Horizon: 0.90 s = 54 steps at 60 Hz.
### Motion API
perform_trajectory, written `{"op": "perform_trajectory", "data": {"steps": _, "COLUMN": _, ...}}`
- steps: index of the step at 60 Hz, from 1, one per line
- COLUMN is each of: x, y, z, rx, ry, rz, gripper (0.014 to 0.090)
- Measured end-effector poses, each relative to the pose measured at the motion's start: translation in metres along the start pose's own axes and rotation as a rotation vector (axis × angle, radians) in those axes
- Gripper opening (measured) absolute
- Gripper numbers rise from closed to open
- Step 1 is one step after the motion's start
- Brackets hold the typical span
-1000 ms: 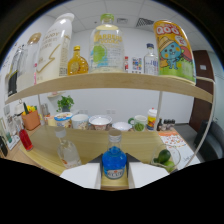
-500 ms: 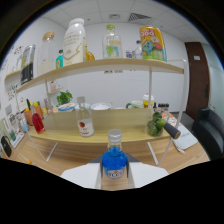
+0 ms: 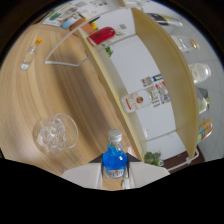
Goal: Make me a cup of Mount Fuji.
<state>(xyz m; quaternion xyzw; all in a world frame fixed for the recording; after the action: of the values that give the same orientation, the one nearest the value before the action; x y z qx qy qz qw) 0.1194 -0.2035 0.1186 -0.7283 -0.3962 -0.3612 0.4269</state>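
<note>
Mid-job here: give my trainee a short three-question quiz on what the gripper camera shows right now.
1. True or false: the gripper holds a red can.
2. What colour is the liquid in the bottle between the fingers?
3. The clear glass bowl rests on: A) the wooden table B) the shelf C) the floor.

Key: 1 false, it grips a small bottle with a pale cap; 2 blue; 3 A.

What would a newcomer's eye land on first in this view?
Probably the blue bottle with its pale cap, gripped between the gripper fingers. Next, the clear glass of ice on the wooden counter just beside it. The view is rolled, so the wooden shelf runs slantwise beyond them.
</note>
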Motion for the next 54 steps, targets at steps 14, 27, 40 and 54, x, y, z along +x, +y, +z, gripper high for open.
{"op": "perform_trajectory", "data": {"steps": 14, "x": -0.005, "y": -0.01, "z": 0.005, "rx": 0.004, "ry": 0.054, "rz": -0.574, "gripper": 0.0355}}
{"op": "perform_trajectory", "data": {"steps": 27, "x": -0.008, "y": -0.013, "z": 0.008, "rx": -0.017, "ry": 0.069, "rz": -0.856, "gripper": 0.0357}}
{"op": "perform_trajectory", "data": {"steps": 40, "x": -0.007, "y": -0.013, "z": 0.002, "rx": -0.006, "ry": 0.049, "rz": -0.767, "gripper": 0.0356}}
{"op": "perform_trajectory", "data": {"steps": 54, "x": 0.043, "y": -0.046, "z": -0.038, "rx": 0.147, "ry": 0.029, "rz": -0.058, "gripper": 0.0358}}
